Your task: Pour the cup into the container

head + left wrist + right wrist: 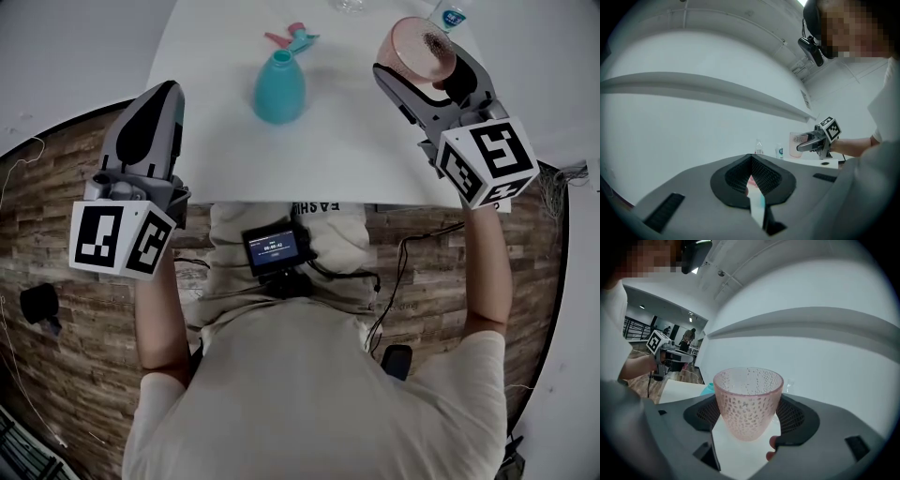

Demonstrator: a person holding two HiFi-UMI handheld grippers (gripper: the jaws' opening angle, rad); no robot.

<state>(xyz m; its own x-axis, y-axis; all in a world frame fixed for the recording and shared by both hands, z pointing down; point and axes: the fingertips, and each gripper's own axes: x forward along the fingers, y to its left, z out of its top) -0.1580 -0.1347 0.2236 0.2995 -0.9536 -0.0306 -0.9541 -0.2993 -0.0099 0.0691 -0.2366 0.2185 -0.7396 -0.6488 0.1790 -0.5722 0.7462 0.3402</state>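
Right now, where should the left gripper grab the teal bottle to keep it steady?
Probably around the wide round body of the teal bottle, coming level from its left, where the left gripper is, its jaws closed for now. The bottle stands upright, and its narrow open neck on top should stay clear for the pink cup.

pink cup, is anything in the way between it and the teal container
Nothing visible. The pink cup, held in the right claw, has only bare white table between it and the teal container. The spray head lies beyond the container, off the path.
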